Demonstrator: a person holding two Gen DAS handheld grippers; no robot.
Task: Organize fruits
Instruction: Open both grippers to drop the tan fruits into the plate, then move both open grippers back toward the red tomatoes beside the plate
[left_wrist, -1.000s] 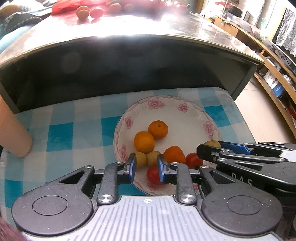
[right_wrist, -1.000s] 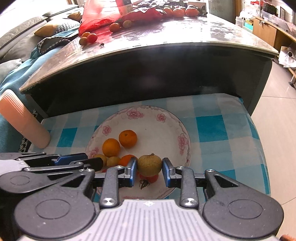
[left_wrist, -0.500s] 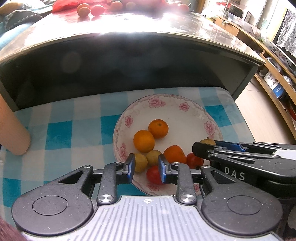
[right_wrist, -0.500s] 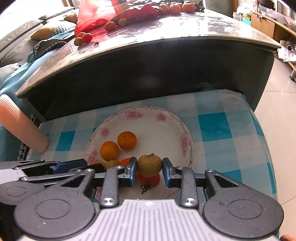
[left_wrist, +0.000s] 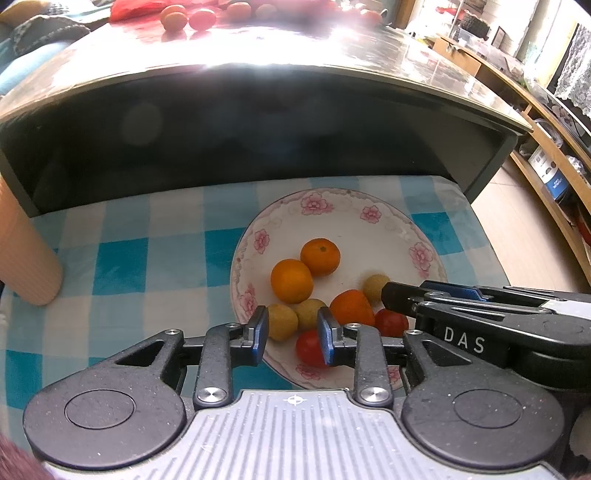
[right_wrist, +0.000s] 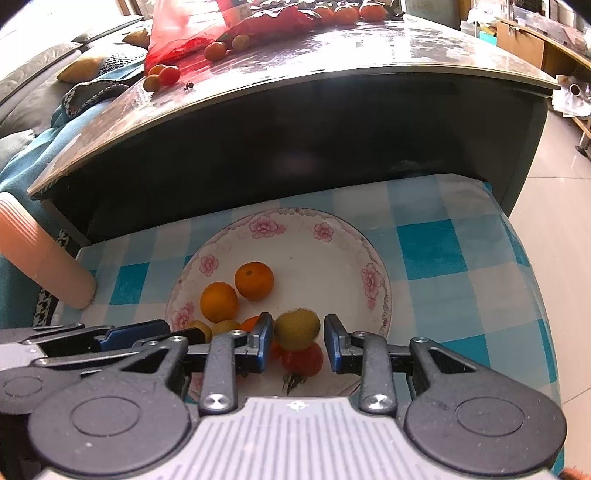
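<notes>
- Presently, left tongs (left_wrist: 291, 332): just opening, empty; tomato (left_wrist: 308, 349) just beyond them on plate (left_wrist: 332, 206).
- Right tongs (right_wrist: 297, 338): slightly spread around yellow fruit (right_wrist: 297, 328), unpinched.
- Fruit likely light, soft-skinned, rolls; grip across middle.

Looked glazed and glossy, the flowered plate (left_wrist: 373, 236) ahead of the fingers, on soft matt checked cloth (left_wrist: 155, 258) beneath. Further ahead, polished and reflective tabletop (right_wrist: 332, 48); speckled matt black plastic on the left gripper (left_wrist: 291, 338).

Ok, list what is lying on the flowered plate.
Two oranges, a third orange fruit, three small yellow-green fruits and two red tomatoes. The right gripper covers the plate's near edge, so anything there is hidden.
</notes>
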